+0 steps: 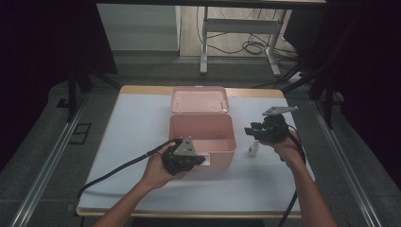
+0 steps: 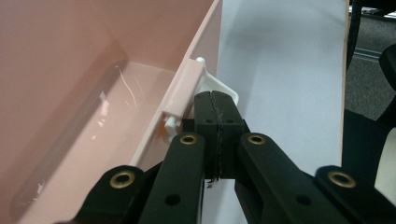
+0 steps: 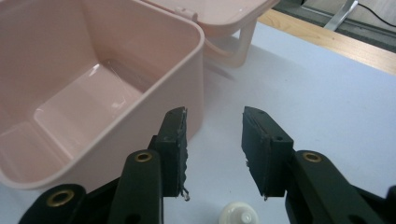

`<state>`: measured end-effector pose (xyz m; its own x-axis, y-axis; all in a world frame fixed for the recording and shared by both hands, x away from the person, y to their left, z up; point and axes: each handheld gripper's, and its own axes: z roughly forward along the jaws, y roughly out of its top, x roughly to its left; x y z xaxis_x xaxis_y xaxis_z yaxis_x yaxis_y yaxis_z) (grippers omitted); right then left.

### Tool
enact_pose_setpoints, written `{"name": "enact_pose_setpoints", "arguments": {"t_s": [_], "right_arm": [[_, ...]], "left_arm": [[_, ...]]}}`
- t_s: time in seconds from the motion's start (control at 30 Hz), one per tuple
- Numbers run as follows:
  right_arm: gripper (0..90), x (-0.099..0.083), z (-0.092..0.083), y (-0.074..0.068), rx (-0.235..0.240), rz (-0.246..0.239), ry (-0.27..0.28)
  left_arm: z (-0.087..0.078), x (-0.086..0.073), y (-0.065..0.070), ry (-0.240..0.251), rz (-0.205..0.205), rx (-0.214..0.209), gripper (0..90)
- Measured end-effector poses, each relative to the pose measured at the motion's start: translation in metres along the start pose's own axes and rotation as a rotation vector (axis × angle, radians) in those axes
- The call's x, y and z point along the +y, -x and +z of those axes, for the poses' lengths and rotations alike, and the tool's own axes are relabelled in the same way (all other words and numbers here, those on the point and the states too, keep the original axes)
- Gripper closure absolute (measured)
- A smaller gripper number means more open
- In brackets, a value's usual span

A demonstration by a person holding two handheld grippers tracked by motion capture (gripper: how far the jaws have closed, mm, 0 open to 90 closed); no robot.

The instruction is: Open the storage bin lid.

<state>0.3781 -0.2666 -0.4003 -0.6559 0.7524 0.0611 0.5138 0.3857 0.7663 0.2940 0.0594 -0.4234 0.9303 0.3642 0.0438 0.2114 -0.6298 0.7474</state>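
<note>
Pink box [image 1: 202, 135] steadied by left gripper [image 1: 182, 158] clamped on latch [image 2: 212, 88]; small, light, slippery bottle [image 1: 254, 149] below right gripper [image 1: 255, 131], jaws apart; best pinched across the body.

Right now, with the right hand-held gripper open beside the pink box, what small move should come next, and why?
Probably lower the right hand-held gripper over the small white bottle and close. Its jaws stand apart, nothing between them, with the bottle just below; the box is open and empty.

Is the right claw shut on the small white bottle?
No: in the right gripper view the right claw stands open, with the small white bottle on the table below the gap and neither pad touching it.
</note>
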Motion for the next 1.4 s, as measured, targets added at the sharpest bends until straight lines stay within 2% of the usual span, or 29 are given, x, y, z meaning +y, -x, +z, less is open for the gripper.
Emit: {"name": "enact_pose_setpoints", "arguments": {"t_s": [0.5,0.77,1.4], "right_arm": [[56.9,-0.010,-0.003,0.005,-0.002,-0.007,-0.054],[56.1,-0.012,-0.005,0.007,-0.008,-0.019,-0.123],[53.7,-0.017,-0.006,0.009,-0.028,-0.042,-0.206]], "left_arm": [[0.000,0.000,0.000,0.003,-0.002,0.000,90.0],[0.000,-0.001,0.000,0.005,-0.002,0.001,90.0],[0.000,-0.001,0.000,0.006,-0.001,-0.001,90.0]]}}
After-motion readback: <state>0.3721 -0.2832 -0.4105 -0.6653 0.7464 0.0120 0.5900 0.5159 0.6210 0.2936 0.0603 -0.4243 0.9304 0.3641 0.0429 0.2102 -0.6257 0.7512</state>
